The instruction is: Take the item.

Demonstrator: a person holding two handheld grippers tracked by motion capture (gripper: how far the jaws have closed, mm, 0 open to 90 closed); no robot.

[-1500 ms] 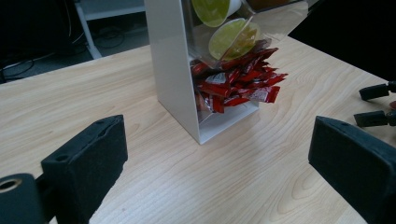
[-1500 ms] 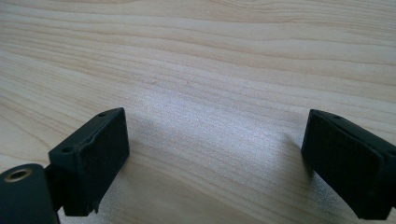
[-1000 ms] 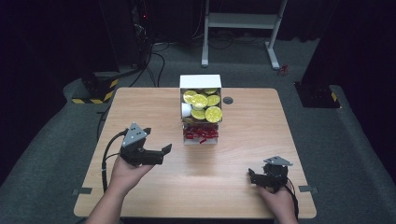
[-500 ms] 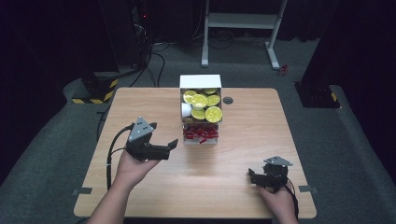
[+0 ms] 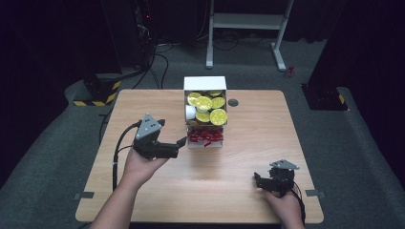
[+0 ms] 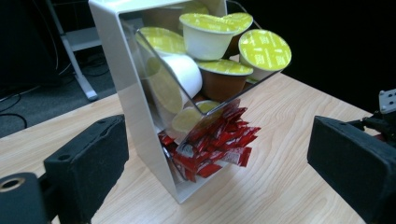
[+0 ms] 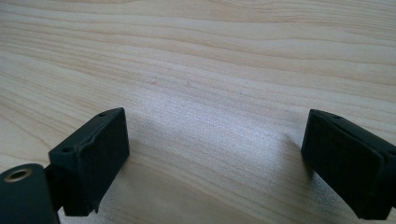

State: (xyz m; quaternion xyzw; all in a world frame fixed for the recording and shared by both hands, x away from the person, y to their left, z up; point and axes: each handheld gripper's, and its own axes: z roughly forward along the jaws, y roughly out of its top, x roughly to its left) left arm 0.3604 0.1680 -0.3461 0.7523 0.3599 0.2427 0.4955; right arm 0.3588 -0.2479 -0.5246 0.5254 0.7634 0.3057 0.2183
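Observation:
A white and clear dispenser (image 5: 205, 84) stands at the middle back of the wooden table (image 5: 267, 133). Its upper bin holds several yellow-lidded capsules (image 5: 210, 109), and red packets (image 5: 205, 137) spill from its lower tray. My left gripper (image 5: 179, 145) is held above the table just left of the packets, open and pointing at them. In the left gripper view the dispenser (image 6: 126, 88), capsules (image 6: 264, 49) and packets (image 6: 215, 144) stand beyond my open gripper (image 6: 219, 163). My right gripper (image 5: 259, 181) rests low at the front right, open over bare wood (image 7: 215, 158).
A small black round disc (image 5: 233, 102) lies on the table right of the dispenser. Behind the table stand a white frame (image 5: 248, 21) and cables on the dark floor. A black-and-yellow striped base (image 5: 95, 98) sits off the table's left rear corner.
My left gripper has moved right and forward, closing on the dispenser's lower tray. The right gripper has stayed where it was.

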